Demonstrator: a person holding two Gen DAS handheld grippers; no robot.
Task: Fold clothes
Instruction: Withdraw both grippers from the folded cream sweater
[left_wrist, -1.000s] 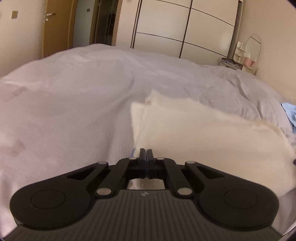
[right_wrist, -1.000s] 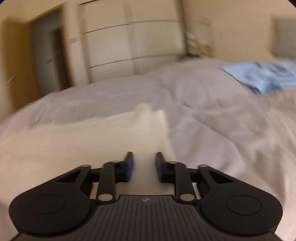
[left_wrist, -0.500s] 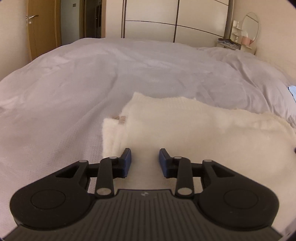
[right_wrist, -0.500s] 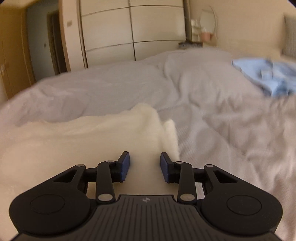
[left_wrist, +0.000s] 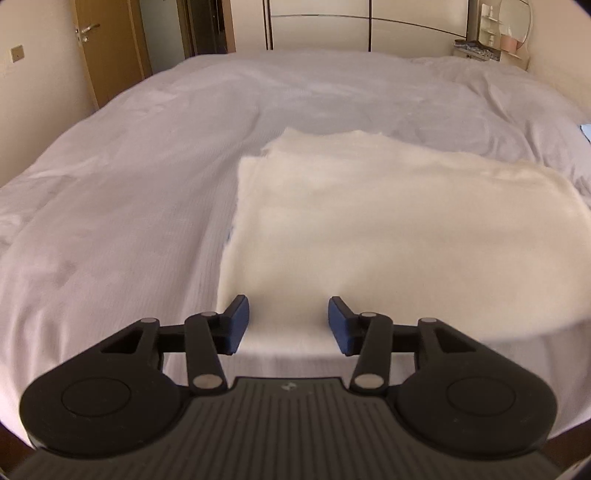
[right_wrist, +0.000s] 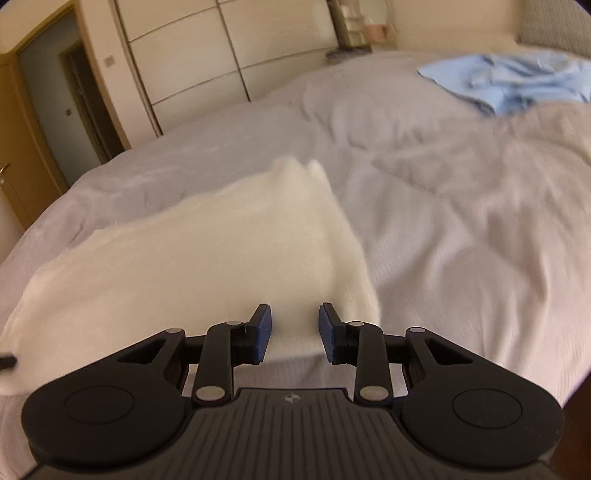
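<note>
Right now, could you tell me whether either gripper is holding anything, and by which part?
Nothing is held. The left gripper and right gripper are both opening above the near edge of the folded white garment, their pads clear of it.

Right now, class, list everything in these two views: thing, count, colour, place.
Folded garment: one, cream, near edge of the bed.
Bed cover: one, pale grey, across the bed.
Crumpled garment: one, light blue, far right of the bed.
Wardrobe: one, cream panels, beyond the bed.
Door: one, wooden, far left.
Mirror: one, round, far right corner.
Left gripper: black, blue pads, jaws opening, nothing between.
Right gripper: same, opening, nothing gripped.
</note>
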